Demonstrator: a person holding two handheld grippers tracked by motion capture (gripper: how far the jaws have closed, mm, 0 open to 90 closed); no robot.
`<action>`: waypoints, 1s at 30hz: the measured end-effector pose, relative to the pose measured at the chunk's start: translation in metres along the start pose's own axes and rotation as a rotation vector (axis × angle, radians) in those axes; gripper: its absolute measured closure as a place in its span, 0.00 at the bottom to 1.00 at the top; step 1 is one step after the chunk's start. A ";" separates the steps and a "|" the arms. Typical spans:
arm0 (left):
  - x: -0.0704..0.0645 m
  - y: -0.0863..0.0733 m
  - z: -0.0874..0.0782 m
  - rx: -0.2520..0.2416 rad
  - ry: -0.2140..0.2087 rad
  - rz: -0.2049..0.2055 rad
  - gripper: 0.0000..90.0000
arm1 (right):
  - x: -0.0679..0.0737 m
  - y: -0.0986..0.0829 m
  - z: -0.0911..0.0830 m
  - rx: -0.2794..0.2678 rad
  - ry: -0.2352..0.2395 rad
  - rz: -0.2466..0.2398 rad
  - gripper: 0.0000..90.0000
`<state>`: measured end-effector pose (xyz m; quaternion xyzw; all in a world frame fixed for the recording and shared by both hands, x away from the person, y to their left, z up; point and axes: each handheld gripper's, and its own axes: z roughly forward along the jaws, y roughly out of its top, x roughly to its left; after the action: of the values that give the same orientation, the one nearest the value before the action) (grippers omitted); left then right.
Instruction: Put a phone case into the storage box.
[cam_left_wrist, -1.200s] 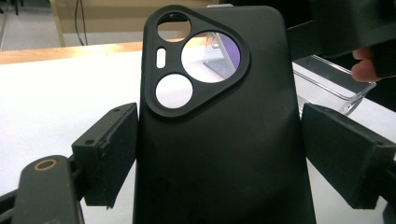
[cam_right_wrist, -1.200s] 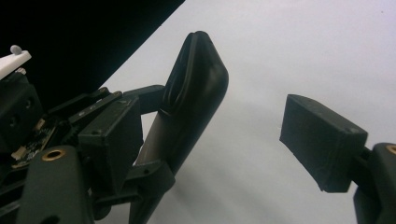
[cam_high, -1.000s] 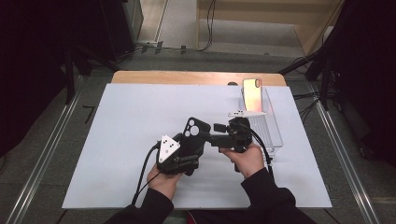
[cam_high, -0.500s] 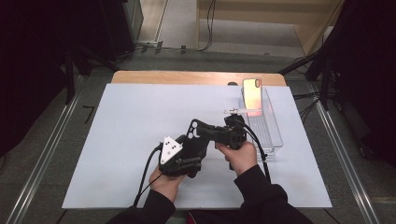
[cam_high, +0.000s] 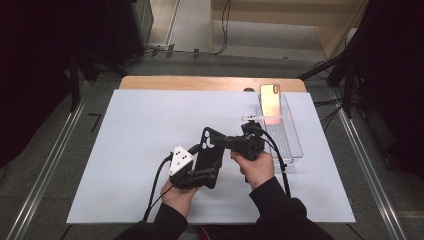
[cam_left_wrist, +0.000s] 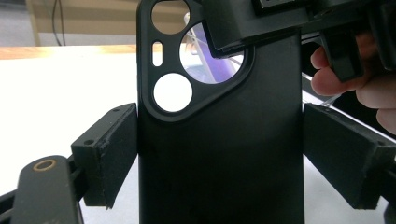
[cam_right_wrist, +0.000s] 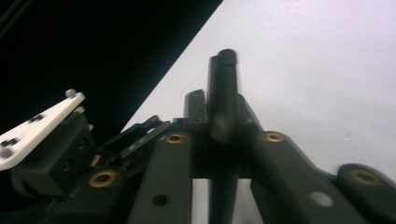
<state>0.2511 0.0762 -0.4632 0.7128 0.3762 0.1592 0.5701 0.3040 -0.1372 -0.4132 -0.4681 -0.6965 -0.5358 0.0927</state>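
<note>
A black phone case (cam_high: 210, 149) with a large camera cut-out is held above the white mat between both grippers. My left gripper (cam_high: 204, 172) is shut on its lower part, and in the left gripper view (cam_left_wrist: 223, 144) a jaw presses each long side of the case (cam_left_wrist: 219, 140). My right gripper (cam_high: 226, 142) is shut on the case's upper end from the right. The right gripper view has the case (cam_right_wrist: 223, 116) edge-on between my right gripper (cam_right_wrist: 219, 103) jaws, with the left gripper's white plate (cam_right_wrist: 37, 126) at the left.
A clear plastic tray (cam_high: 286, 137) lies on the mat's right side, right behind the right hand. A shiny gold-pink phone (cam_high: 270, 102) stands upright at its far end. The white mat (cam_high: 135, 125) covers most of the table, and a wooden edge (cam_high: 200, 82) shows behind it.
My right gripper has moved left from beside the tray onto the case's upper end and shut on it. The left gripper has kept hold of the case in nearly the same place.
</note>
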 end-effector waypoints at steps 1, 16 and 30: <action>0.000 0.000 0.000 0.004 0.000 0.000 0.15 | 0.001 0.000 0.000 0.002 -0.003 -0.003 0.92; 0.000 0.015 -0.003 0.131 -0.008 -0.016 0.14 | 0.005 0.006 -0.012 -0.001 -0.021 -0.074 0.92; 0.014 0.032 -0.007 0.263 -0.127 -0.024 0.15 | 0.005 0.007 -0.024 0.025 -0.059 -0.225 0.92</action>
<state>0.2670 0.0892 -0.4338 0.7853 0.3656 0.0562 0.4965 0.2983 -0.1544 -0.3957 -0.4016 -0.7537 -0.5199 0.0172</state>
